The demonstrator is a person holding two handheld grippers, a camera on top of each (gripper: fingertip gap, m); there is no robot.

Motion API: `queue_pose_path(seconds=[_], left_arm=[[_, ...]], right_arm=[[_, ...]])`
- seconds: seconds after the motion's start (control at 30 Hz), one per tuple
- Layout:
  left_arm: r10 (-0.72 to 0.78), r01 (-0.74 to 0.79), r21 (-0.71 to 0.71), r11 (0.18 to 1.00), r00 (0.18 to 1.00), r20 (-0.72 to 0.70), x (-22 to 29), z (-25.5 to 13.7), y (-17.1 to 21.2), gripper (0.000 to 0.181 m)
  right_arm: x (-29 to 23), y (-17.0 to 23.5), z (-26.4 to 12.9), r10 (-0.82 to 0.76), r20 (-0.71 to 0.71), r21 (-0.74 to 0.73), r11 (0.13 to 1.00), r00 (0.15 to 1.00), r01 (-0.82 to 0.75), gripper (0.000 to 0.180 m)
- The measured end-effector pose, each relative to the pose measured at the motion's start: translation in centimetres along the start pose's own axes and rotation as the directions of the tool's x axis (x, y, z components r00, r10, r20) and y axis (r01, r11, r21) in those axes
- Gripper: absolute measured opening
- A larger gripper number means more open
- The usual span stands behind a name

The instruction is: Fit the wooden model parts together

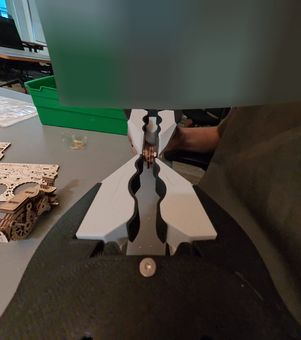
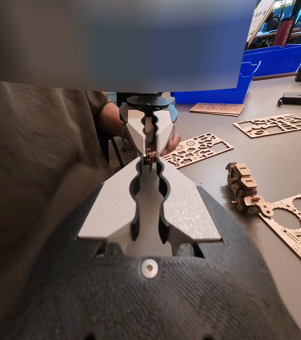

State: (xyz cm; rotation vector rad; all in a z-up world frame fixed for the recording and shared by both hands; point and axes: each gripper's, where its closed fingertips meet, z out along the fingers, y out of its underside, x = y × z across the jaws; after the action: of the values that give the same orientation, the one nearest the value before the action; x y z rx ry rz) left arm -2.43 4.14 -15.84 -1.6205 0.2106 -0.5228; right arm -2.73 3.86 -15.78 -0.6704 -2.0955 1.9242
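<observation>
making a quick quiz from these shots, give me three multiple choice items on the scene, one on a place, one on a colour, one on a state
1. Where does the built wooden model sit?
A. on the grey table
B. in the bin
C. in a gripper

2. What colour is the bin in the left wrist view?
A. red
B. green
C. yellow

3. What are the left gripper and right gripper doing?
A. both wide open
B. one lying down
C. both pinching small wooden parts tip to tip

Answers: 1 A, it stands on the tabletop beside a cut-out wooden sheet. 2 B, its walls are green. 3 C, the tips meet on the parts.
</observation>
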Motion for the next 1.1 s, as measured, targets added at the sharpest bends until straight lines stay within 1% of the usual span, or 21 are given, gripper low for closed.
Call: queue_pose_path(seconds=[0.13,0.27,0.37,0.57,1.0,1.1], left_arm=[[-0.015,0.015,0.004,1.000,1.000,-0.010,0.06,0.02,0.08,0.007],[-0.060,0.060,0.012,0.998,0.997,-0.053,0.44,0.03,0.04,0.015],[-0.074,0.075,0.017,0.997,0.996,-0.057,0.49,0.06,-0.01,0.016],[-0.102,0.102,0.022,0.995,0.994,-0.032,0.10,0.25,-0.07,0.011],[-0.075,0.075,-0.020,0.997,0.997,-0.006,-0.22,0.26,0.06,0.010],[-0.068,0.068,-0.026,0.997,0.998,0.011,-0.42,0.27,0.12,0.008]], right_arm=[[-0.03,0.04,0.00,0.011,0.007,-0.001,1.000,1.000,-0.011,0.011],[-0.05,-0.02,0.01,0.014,0.009,0.001,1.000,1.000,-0.014,0.011],[-0.04,-0.04,-0.02,0.018,0.010,0.004,1.000,1.000,-0.018,0.011],[0.02,0.01,0.11,0.013,-0.002,-0.005,1.000,1.000,-0.013,0.011],[0.32,0.21,0.16,0.054,-0.029,-0.035,0.998,0.998,-0.055,0.011],[0.39,0.33,0.14,0.058,-0.041,-0.046,0.997,0.997,-0.060,0.008]])
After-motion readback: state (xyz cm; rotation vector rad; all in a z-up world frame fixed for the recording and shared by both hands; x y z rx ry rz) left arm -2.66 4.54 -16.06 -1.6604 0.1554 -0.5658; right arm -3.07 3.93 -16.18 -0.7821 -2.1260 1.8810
